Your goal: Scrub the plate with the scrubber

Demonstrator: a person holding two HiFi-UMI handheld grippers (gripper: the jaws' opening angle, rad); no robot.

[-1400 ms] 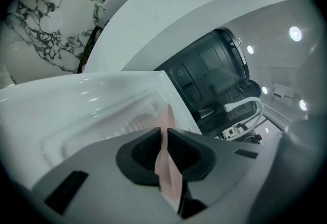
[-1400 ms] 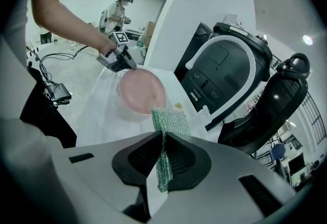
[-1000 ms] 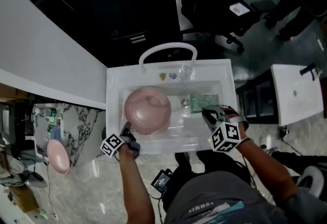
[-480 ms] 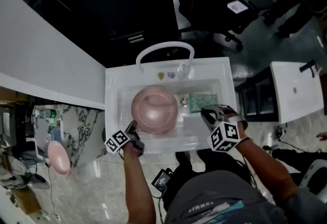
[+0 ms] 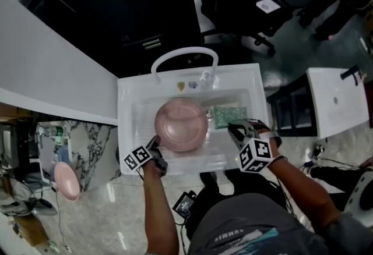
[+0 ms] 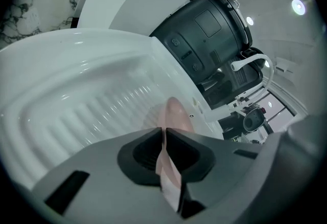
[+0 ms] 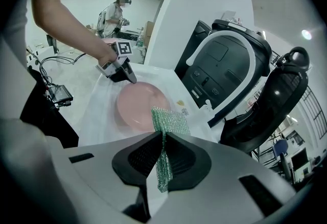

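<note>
I'm pinching the plate (image 5: 182, 124) by its rim with my left gripper (image 5: 154, 144), steadying it in the sink (image 5: 131, 114); my right gripper (image 5: 234, 129) is clamping the scrubber (image 5: 230, 115), ready to scrub.

Head view steeply overhead, gripper views close, sharing plate (image 5: 181, 124)

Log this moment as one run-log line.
left tongs: shut on plate rim | right tongs: shut on scrubber | plate: in sink | scrubber: beside plate, apart
</note>
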